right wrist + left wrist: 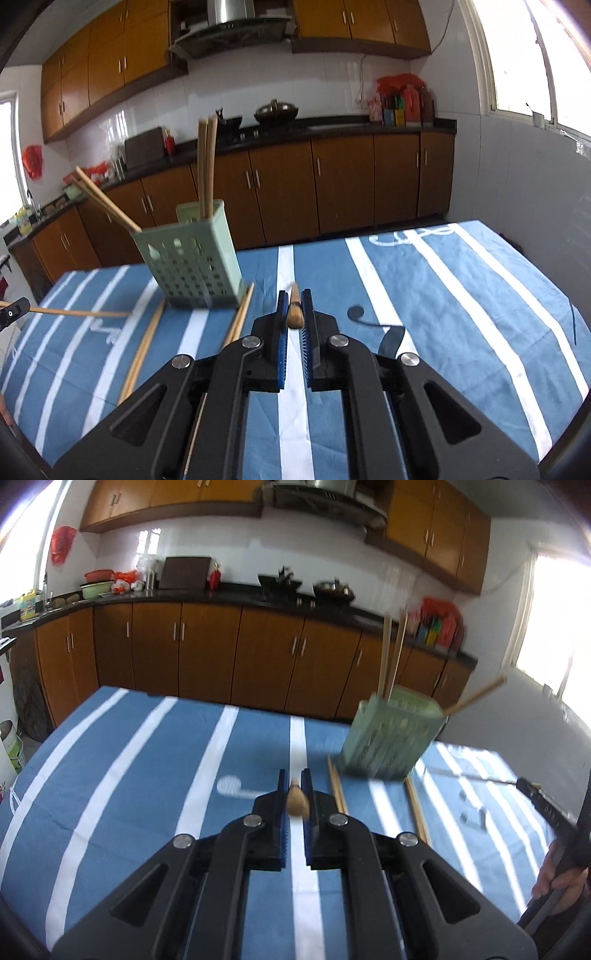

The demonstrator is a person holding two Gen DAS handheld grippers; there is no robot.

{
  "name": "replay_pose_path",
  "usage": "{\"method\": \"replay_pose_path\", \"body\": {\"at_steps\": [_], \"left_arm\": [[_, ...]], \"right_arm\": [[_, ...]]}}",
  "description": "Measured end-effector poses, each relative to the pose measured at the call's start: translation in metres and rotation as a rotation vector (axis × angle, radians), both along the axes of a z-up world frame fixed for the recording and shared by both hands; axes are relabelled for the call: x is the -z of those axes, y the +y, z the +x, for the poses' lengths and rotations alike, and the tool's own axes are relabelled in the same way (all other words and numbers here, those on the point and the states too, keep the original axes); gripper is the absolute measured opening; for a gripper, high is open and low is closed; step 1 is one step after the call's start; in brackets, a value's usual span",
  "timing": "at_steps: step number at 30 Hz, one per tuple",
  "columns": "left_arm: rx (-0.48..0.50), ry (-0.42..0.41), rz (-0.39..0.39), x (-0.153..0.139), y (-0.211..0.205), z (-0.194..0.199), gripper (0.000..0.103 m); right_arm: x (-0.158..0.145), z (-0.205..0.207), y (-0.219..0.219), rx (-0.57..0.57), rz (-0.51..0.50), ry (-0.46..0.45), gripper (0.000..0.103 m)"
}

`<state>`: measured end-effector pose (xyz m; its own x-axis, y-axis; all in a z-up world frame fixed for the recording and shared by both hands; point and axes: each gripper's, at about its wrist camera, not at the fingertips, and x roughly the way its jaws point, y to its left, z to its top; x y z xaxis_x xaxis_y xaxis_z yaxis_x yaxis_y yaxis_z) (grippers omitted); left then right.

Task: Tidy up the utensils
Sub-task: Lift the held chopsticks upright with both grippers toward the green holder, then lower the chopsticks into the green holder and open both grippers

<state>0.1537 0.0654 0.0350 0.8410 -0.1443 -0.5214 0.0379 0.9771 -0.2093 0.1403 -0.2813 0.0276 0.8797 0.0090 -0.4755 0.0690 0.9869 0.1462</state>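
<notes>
Both tongs are clenched on a chopstick each — left tongs [294, 788], right tongs [294, 308] — near the green holder [192, 254], which stands on the striped bench [443, 295] with chopsticks inside

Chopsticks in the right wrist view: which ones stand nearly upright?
The pair at the back of the green holder stands nearly upright. The other pair in it leans far left; the rest lie flat on the cloth.
</notes>
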Motion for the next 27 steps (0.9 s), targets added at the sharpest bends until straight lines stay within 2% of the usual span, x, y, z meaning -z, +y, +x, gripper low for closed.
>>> {"method": "replay_pose_path", "body": {"at_steps": [4, 12, 17, 22, 27], "left_arm": [[-0.009, -0.038, -0.007, -0.016, 0.001, -0.001, 0.008], [0.009, -0.062, 0.001, -0.028, -0.002, -0.002, 0.007], [0.051, -0.122, 0.020, -0.056, -0.008, -0.003, 0.007], [0.112, -0.183, 0.005, -0.093, -0.019, -0.004, 0.007], [0.186, -0.235, -0.018, -0.125, -0.041, -0.003, 0.007]], "right_arm": [[-0.010, -0.001, -0.006, 0.002, 0.028, -0.028, 0.008], [-0.026, -0.003, -0.004, -0.008, 0.030, -0.061, 0.008], [-0.064, -0.005, -0.005, -0.050, 0.069, -0.126, 0.007], [-0.111, -0.007, -0.004, -0.128, 0.136, -0.191, 0.008], [-0.144, -0.006, 0.002, -0.153, 0.158, -0.286, 0.008]]}}
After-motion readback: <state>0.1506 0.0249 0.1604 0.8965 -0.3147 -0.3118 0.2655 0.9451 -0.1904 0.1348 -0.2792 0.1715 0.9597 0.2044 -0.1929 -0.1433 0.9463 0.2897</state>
